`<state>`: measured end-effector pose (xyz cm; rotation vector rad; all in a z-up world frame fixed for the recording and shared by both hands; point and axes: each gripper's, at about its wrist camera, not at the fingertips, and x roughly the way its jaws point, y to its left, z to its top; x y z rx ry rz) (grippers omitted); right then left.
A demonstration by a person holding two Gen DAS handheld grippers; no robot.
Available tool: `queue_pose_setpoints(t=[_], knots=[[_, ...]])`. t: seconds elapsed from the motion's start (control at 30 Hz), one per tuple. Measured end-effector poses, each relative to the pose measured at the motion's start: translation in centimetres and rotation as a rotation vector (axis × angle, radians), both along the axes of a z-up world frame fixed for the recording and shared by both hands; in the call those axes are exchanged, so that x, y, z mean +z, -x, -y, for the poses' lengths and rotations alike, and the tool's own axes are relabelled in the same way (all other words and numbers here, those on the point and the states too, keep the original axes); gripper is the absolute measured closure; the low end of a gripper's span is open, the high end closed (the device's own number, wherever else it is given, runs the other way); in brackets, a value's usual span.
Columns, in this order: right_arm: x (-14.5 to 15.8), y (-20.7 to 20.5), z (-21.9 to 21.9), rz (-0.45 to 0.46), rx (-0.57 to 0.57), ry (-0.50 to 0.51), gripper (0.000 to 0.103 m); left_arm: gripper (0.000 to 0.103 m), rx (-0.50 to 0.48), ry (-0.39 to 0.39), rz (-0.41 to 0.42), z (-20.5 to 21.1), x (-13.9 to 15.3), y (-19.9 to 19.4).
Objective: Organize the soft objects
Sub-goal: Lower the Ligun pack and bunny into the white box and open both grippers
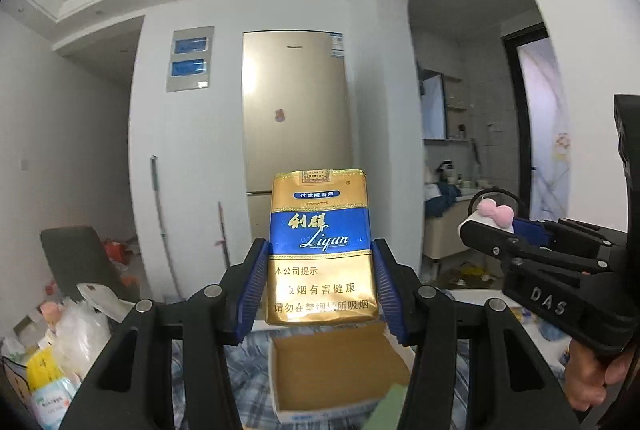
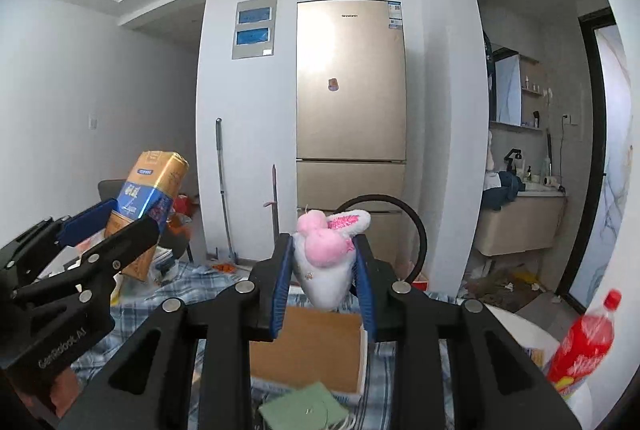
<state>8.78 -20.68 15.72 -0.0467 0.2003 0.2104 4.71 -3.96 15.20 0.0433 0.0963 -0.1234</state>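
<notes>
Now, L gripper (image 1: 320,282) w/ cigarette pack (image 1: 322,246), R gripper (image 2: 323,272) w/ plush (image 2: 324,262)

Pack (image 1: 322,248) left of plush (image 2: 326,258); box (image 2: 312,346) below.

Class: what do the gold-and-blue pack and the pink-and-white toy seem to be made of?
Gold-and-blue cigarette pack: probably soft paper under glossy film, given its sheen and rumpled edges. Pink-and-white bunny toy: stuffed plush fabric, fuzzy and matt, bulging between the tool's pads.

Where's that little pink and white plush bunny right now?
The pink and white plush bunny is clamped in the right hand-held gripper, raised above the open cardboard box, straight before the gold fridge.
</notes>
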Motion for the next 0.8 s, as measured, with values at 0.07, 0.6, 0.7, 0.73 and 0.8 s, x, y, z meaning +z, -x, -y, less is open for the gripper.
queue_pose_setpoints(t=[0.07, 0.6, 0.7, 0.73, 0.8], knots=[[0.8, -1.4, 0.0, -0.01, 0.012, 0.015, 0.074, 0.049, -0.006, 0.022, -0.017, 0.1, 1.0, -1.4], [-5.9, -10.0, 0.6, -0.223, 0.018, -0.024, 0.074, 0.049, 0.012, -0.013, -0.293, 0.1, -4.5, -10.5], [-7.9, -11.3, -0.1, -0.294, 0.024, -0.001, 0.074, 0.049, 0.012, -0.002, -0.404, -0.2, -6.6, -12.7], [-8.6, -11.8, -0.4, -0.325, 0.032, 0.0, 0.074, 0.049, 0.017, -0.003, -0.423, -0.3, -7.1, -13.2], [-10.1, -12.7, -0.7, -0.39, 0.043, 0.009, 0.074, 0.049, 0.034, -0.008, -0.468, -0.6, -8.4, -14.6]])
